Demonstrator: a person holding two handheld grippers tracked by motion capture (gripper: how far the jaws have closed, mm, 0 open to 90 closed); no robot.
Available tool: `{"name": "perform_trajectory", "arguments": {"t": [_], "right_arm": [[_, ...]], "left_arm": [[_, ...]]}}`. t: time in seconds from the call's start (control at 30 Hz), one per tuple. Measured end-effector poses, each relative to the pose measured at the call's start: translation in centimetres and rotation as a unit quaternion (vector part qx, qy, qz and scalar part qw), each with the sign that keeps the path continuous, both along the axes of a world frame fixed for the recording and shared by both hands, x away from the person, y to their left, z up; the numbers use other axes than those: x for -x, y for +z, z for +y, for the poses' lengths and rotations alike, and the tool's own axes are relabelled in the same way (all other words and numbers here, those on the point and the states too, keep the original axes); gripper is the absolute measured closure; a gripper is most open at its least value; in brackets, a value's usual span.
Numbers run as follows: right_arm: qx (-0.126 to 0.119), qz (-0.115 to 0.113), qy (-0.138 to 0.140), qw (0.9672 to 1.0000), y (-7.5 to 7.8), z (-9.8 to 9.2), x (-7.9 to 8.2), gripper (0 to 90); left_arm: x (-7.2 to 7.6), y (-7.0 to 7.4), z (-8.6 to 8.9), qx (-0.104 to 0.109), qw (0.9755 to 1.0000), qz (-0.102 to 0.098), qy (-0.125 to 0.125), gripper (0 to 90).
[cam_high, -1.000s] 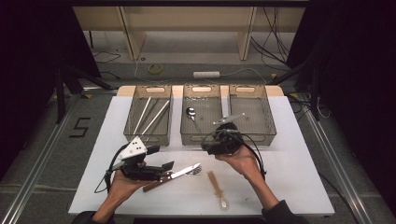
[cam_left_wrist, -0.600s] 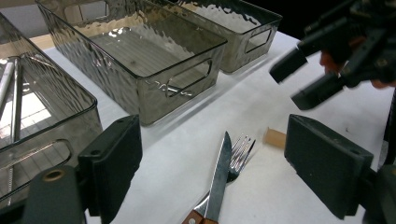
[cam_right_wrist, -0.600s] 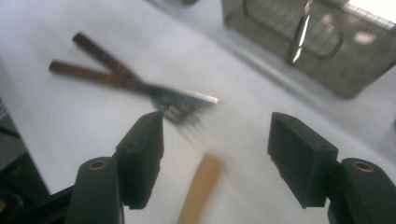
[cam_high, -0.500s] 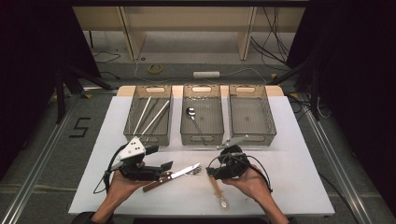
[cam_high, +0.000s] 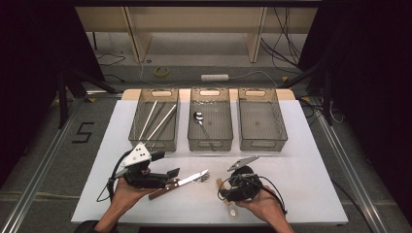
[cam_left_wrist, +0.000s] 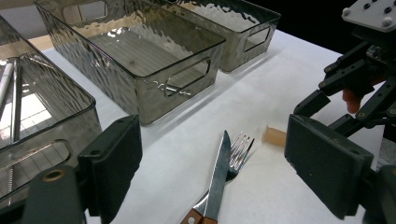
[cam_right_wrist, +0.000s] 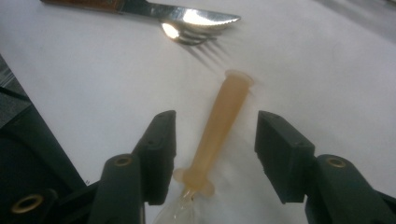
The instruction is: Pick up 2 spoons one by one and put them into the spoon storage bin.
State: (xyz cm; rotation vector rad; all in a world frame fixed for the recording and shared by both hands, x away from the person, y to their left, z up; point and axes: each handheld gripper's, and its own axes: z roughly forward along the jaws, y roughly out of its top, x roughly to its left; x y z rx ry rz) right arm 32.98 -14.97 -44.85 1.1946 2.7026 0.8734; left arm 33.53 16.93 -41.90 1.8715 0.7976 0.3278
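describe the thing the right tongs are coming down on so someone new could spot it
On the white table, look at the near edge, below the three smoked bins. Between the open right tongs lies a utensil with a pale amber handle, apart from the wood-handled knife and fork to its left.
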Motion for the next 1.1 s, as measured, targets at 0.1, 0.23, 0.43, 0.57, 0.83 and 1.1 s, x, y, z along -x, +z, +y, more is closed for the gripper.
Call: {"name": "perform_trajectory", "arguments": {"t": [0.1, 0.23, 0.43, 0.57, 0.83, 1.1], "right_arm": [[0.005, 0.003, 0.003, 1.0, -0.3, 0.0, 0.2, 55.0], [0.012, 0.007, 0.004, 0.9999, -0.8, 0.3, 0.3, 59.8], [0.031, 0.008, 0.006, 0.9995, -1.5, 0.8, 0.5, 64.8], [0.035, 0.007, 0.009, 0.9993, -1.7, 0.9, 0.6, 66.4], [0.05, -0.007, 0.014, 0.9986, -1.9, 1.3, 0.9, 67.3], [0.06, -0.017, 0.008, 0.998, -1.9, 1.3, 0.9, 74.1]], "left_arm": [[0.0, 0.0, 0.0, 0.002, 1.0, 0.001, 0.001, 18.8], [0.0, 0.0, 0.0, 0.001, 1.0, 0.0, 0.001, 18.8], [0.0, 0.0, -0.1, -0.002, 1.0, -0.001, -0.001, 18.8], [0.0, 0.0, -0.1, -0.004, 1.0, -0.001, -0.003, 18.8], [0.0, -0.1, -0.2, -0.003, 1.0, 0.0, -0.004, 18.8], [0.0, -0.1, -0.3, -0.006, 1.0, 0.0, -0.006, 18.8]]}}
